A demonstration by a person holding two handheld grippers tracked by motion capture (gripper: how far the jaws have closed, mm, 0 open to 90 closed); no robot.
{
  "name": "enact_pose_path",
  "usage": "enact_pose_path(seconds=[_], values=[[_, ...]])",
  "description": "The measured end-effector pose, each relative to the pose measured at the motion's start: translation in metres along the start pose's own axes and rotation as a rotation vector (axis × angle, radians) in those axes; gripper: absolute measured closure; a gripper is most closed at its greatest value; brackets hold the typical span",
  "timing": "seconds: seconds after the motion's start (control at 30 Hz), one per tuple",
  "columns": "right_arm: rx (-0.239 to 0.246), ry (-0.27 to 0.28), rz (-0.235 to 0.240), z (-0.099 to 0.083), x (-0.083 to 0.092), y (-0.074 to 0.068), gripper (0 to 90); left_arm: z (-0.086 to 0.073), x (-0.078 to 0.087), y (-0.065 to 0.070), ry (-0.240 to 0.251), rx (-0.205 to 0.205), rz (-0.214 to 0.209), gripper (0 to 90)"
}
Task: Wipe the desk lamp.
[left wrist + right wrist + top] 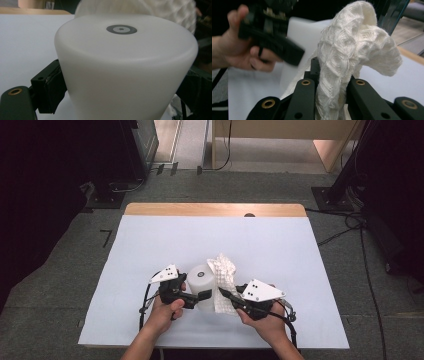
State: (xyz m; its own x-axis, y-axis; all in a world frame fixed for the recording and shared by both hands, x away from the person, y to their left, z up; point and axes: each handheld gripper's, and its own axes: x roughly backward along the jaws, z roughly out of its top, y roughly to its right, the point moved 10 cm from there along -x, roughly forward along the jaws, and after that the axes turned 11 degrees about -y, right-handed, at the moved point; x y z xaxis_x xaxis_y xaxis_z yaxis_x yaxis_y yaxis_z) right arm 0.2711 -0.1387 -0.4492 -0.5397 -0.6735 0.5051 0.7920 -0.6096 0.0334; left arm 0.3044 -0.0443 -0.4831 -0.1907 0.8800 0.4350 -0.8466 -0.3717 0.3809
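My left tongs (204, 295) are clamped across the side of a smooth, matt white plastic cylinder (202, 285) that stands upright on the pale blue surface (150, 245), just ahead of my left hand (165, 312). In the left gripper view one black pad (52, 87) presses flat on the cylinder's wall (125, 75), and its flat top carries a small grey ring mark (121, 29). I judge this cylinder to be stiff and fairly light, but its skin looks slick and its wall seems to flare towards the top, so a hold low on the body, with the pads square to the wall, should slip least. Immediately to the right of it, touching its far side, hangs the white waffle-knit cloth (223, 270), which my right tongs (223, 293) hold pinched nearly shut on a gathered fold. In the right gripper view the cloth (352, 55) rises between the two black jaws and flops over at the top, so I take it to be soft, limp and very light: it will drape and sag wherever it is not held, and it cannot be pushed, only pulled or laid. The open knit gives the pads plenty of bite, so it should not slide out, though a loose loop could snag on a jaw edge. A bunched fold near an edge seems the best place to grip it, as now.
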Motion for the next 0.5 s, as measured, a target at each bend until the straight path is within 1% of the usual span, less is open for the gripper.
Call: enact_pose_path(seconds=[0.03,0.1,0.17,0.23,0.3,0.33,0.4,0.47,0.5], values=[[0.004,0.012,-0.004,0.002,0.002,0.0,79.9,-0.001,-0.002,0.0,-0.007,-0.004,0.004,8.4],[0.006,0.01,-0.001,0.002,0.003,0.0,79.9,0.0,-0.002,0.0,-0.005,-0.003,0.004,8.4],[0.0,-0.011,0.007,-0.003,-0.001,0.0,79.9,0.002,0.002,-0.002,0.009,0.012,0.005,8.4],[0.0,-0.048,0.024,-0.012,-0.008,0.0,79.8,0.004,0.007,-0.006,0.025,0.017,0.009,8.4],[-0.009,-0.084,0.02,-0.019,-0.013,0.002,79.9,0.006,0.011,-0.007,0.043,0.027,0.0,8.4],[-0.015,-0.088,0.018,-0.02,-0.015,0.003,79.9,0.006,0.012,-0.007,0.047,0.028,-0.006,8.4],[-0.022,-0.079,0.011,-0.018,-0.013,0.005,79.9,0.005,0.01,-0.005,0.04,0.017,-0.004,8.4],[-0.011,-0.046,0.001,-0.01,-0.008,0.005,79.9,0.001,0.005,-0.004,0.005,0.002,0.016,8.4],[-0.006,-0.028,-0.002,-0.006,-0.005,0.004,79.9,0.0,0.002,-0.002,0.0,-0.005,0.016,8.4]])
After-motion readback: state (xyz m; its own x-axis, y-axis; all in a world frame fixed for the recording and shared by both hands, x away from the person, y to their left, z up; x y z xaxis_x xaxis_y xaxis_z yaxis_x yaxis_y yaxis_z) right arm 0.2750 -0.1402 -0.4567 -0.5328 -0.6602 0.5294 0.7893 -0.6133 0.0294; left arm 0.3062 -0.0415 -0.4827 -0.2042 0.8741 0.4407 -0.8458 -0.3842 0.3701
